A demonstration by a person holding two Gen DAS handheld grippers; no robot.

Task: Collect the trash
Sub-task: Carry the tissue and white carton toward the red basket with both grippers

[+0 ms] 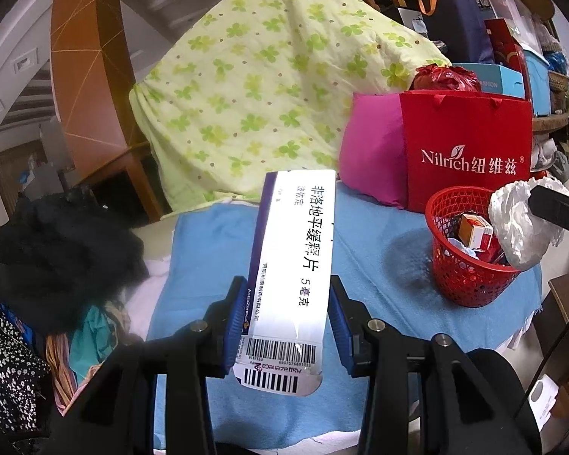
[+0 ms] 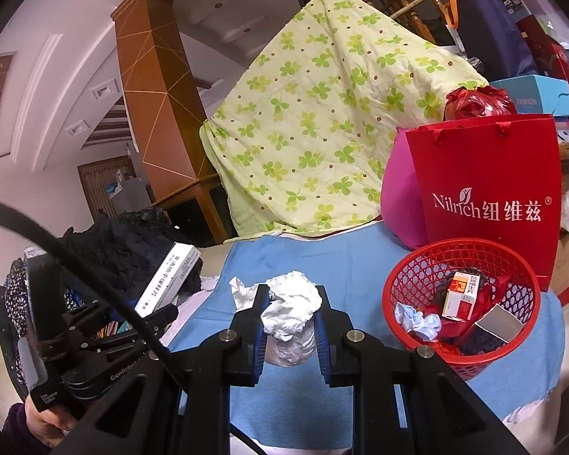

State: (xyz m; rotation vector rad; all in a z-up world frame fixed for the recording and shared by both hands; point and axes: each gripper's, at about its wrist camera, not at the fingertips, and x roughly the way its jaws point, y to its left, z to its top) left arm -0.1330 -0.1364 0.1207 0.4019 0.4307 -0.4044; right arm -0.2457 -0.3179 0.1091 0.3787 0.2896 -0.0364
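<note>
My left gripper is shut on a long white and purple medicine box that stands up from its blue pads above the blue cloth. My right gripper is shut on a crumpled white paper wad. The red mesh basket stands on the cloth to the right, and it holds an orange and white medicine box, a grey box, blue tissue and red wrappers. In the left wrist view the paper wad hangs at the basket's right rim. In the right wrist view the medicine box shows at the left.
A red paper bag and a pink cushion stand behind the basket. A green clover quilt rises at the back. Dark clothes pile at the left. Boxes and bags are stacked at the far right.
</note>
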